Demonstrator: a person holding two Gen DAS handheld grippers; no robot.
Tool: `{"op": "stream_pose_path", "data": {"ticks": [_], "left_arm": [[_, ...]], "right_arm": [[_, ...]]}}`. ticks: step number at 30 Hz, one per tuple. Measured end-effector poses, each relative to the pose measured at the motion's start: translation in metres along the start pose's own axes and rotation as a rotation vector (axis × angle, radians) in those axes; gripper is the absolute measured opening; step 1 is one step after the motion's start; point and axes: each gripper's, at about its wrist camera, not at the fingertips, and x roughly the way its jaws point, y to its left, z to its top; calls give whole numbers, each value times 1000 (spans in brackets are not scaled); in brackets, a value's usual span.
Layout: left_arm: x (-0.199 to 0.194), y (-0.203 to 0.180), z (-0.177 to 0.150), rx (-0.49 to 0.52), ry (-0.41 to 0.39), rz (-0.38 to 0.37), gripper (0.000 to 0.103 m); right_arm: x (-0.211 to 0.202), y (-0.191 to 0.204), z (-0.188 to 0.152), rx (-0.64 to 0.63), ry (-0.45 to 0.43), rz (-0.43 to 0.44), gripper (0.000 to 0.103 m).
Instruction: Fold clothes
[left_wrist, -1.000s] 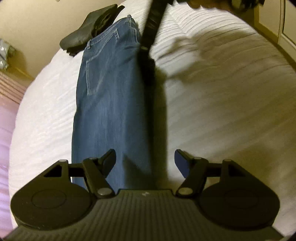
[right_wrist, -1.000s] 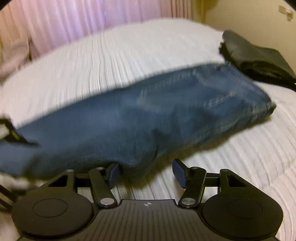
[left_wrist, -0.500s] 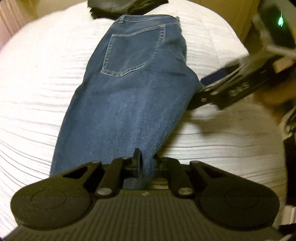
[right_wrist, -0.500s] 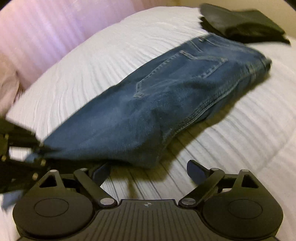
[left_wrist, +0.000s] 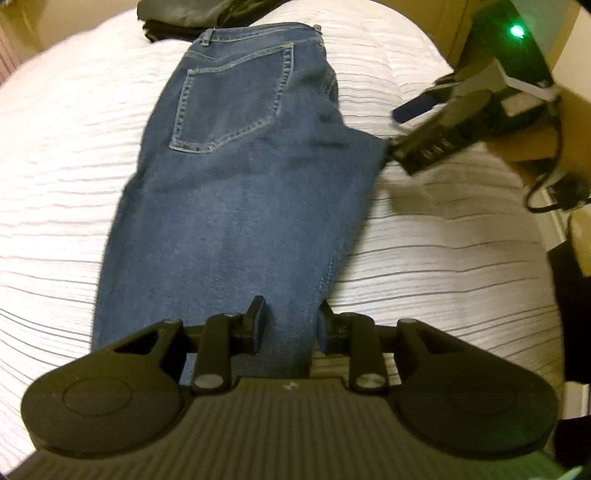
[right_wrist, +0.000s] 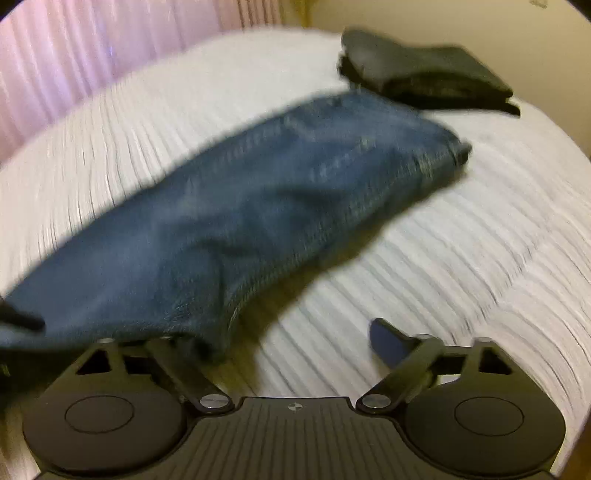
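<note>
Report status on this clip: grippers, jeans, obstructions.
Left gripper open, straddling the jeans leg. Right gripper open at their side edge. Jeans flat on bed; dark folded garment beyond waistband.

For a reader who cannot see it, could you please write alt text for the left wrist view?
Blue jeans lie lengthwise on a white ribbed bedspread, back pocket up, their near end between the left gripper fingers. The right gripper reaches the jeans' right edge; dark folded clothing sits beyond the waistband.

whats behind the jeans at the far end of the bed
A folded dark garment lies on the white bedspread, just past the waistband of the jeans. Whether the two touch is unclear, and anything beneath the jeans is hidden.
</note>
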Motion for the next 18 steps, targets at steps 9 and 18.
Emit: {"op": "stream_pose_path", "data": {"ticks": [9,18], "left_arm": [[1,-36,-4,237,14,70,23],[9,-48,-7,245,15,92,12]], "right_arm": [[-11,10,-4,-155,26,-72,82],[1,22,-11,-107,-10,89,82]]}}
